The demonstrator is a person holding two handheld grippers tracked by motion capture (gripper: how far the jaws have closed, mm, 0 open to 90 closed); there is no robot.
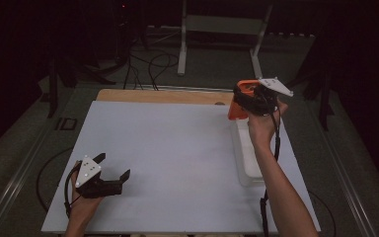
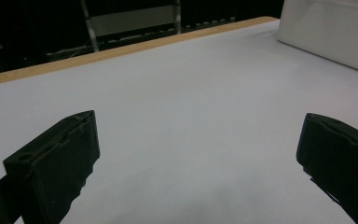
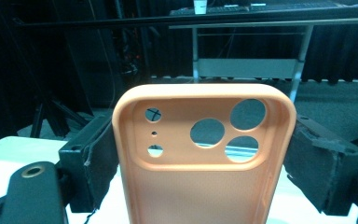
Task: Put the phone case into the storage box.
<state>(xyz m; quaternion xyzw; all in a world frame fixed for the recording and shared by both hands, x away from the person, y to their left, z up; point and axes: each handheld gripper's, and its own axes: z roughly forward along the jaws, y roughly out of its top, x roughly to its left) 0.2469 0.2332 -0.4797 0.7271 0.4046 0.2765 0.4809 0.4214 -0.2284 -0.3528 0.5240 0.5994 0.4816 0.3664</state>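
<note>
Right now: orange phone case [image 3: 200, 154] clamped by its two long edges between the jaws of the right gripper [image 1: 256, 98], held up in the air at the table's far right, above the far end of a white tray [image 1: 246, 163]. Seen from the right gripper view, stands upright with the camera cut-outs at the top and the hollow inside facing the lens. Lower part runs out of frame, so hard to say how deep the jaws sit on it; probably only around the middle.

Left gripper [image 1: 109, 178] low over the near left of the white table [image 1: 177, 148], jaws spread wide, nothing between them. Well apart from the case and from the tray, whose white wall shows at the top right of the left gripper view [image 2: 326, 37].

Risks from here, as a judgement:
- Soft case, squeezed across its width: may bow or pop out sideways if the squeeze tightens or the wrist twists quickly.
- Grip on thin rims only: a small slip could let it rotate between the pads and drop into the tray or off the far edge of the table, which lies close.
- Lowering blind: bottom edge could catch the tray wall and lever the case loose.
- Handing over: left jaws need to close on a free edge, or both grippers collide.
</note>
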